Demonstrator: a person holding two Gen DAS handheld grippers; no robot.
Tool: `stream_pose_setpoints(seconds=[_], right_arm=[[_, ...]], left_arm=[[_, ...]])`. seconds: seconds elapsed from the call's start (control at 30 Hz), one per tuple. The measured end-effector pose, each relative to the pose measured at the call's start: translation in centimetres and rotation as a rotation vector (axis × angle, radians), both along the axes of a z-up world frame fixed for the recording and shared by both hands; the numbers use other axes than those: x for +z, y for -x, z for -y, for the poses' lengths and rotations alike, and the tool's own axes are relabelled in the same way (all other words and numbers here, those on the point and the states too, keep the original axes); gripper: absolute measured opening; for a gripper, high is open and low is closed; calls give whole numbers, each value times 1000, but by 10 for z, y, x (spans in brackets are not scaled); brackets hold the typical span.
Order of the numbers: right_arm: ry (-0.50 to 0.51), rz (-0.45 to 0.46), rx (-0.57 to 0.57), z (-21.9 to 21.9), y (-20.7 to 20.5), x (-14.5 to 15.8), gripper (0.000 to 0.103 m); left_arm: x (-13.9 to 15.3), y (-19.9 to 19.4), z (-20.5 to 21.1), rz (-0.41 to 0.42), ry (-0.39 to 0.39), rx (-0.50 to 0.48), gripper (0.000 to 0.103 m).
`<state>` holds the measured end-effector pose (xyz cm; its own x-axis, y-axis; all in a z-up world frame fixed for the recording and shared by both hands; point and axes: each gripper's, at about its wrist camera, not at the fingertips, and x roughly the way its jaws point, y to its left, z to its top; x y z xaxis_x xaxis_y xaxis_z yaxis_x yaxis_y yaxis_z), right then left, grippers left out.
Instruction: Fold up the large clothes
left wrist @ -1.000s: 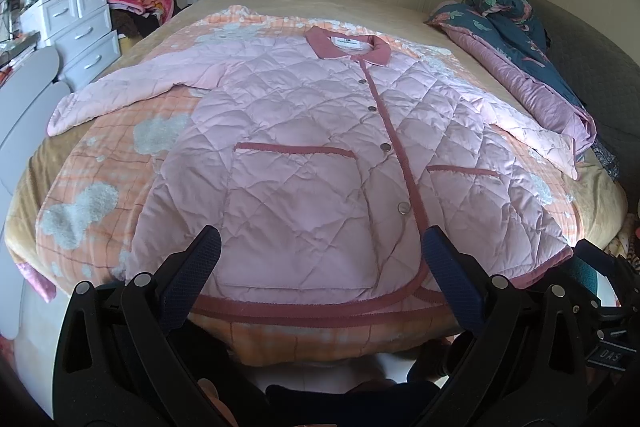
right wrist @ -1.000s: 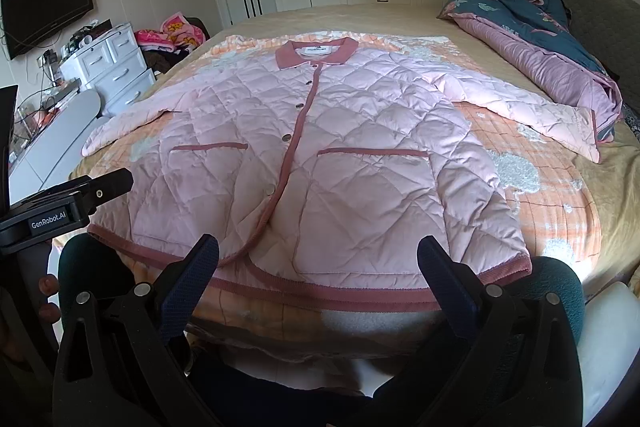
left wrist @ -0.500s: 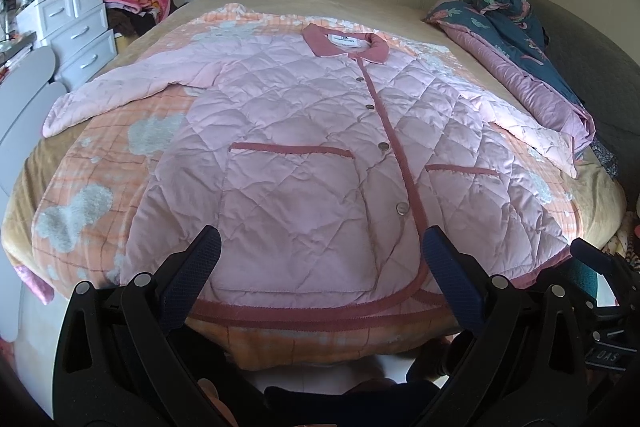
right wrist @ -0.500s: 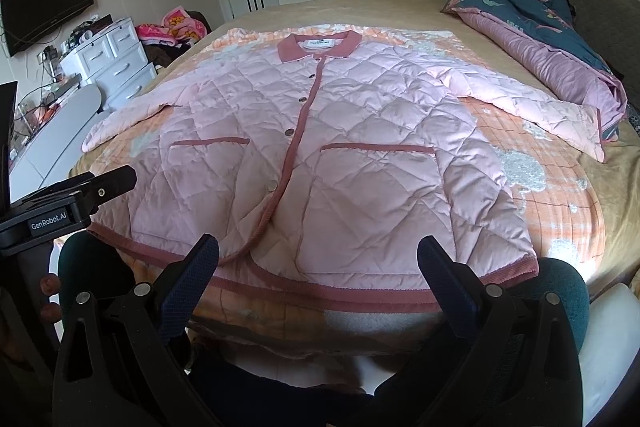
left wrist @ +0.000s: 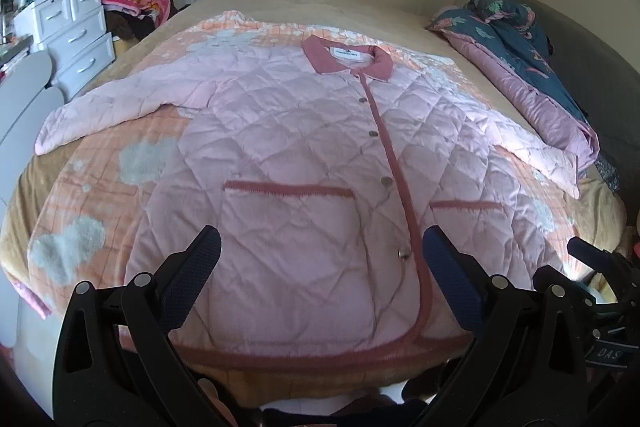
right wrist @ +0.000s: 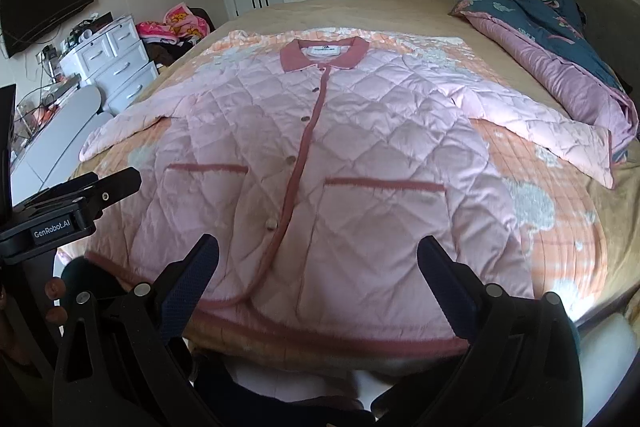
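Quilted pink jacket (left wrist: pixel 304 163) is spread flat, front up and buttoned, on the bed (left wrist: pixel 328 5); no fold is made.

Both sleeves are laid outward from the jacket and its hem is nearest; the left gripper (left wrist: pixel 320 267) and right gripper (right wrist: pixel 318 263) are held apart and empty above that hem, so every fold is judged outstanding.
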<state>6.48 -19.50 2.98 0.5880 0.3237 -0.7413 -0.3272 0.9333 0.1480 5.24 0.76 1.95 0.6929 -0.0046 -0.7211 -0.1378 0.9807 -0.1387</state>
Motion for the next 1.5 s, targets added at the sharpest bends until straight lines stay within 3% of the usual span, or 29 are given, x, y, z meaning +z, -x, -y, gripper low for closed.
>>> stream_pose_setpoints(seconds=[0.4, 0.73, 1.1, 1.5], right_arm=[[-18, -30, -28, -3, -79, 8, 99], [-41, 13, -56, -1, -133, 35, 99], [-99, 77, -113, 14, -193, 68, 99], [-114, 97, -227, 52, -252, 68, 99]], left_arm=[[16, -56, -19, 28, 33, 40, 95], [40, -111, -29, 26, 49, 62, 95], [63, -172, -15, 27, 33, 42, 95], [58, -228, 12, 4, 29, 3, 95]])
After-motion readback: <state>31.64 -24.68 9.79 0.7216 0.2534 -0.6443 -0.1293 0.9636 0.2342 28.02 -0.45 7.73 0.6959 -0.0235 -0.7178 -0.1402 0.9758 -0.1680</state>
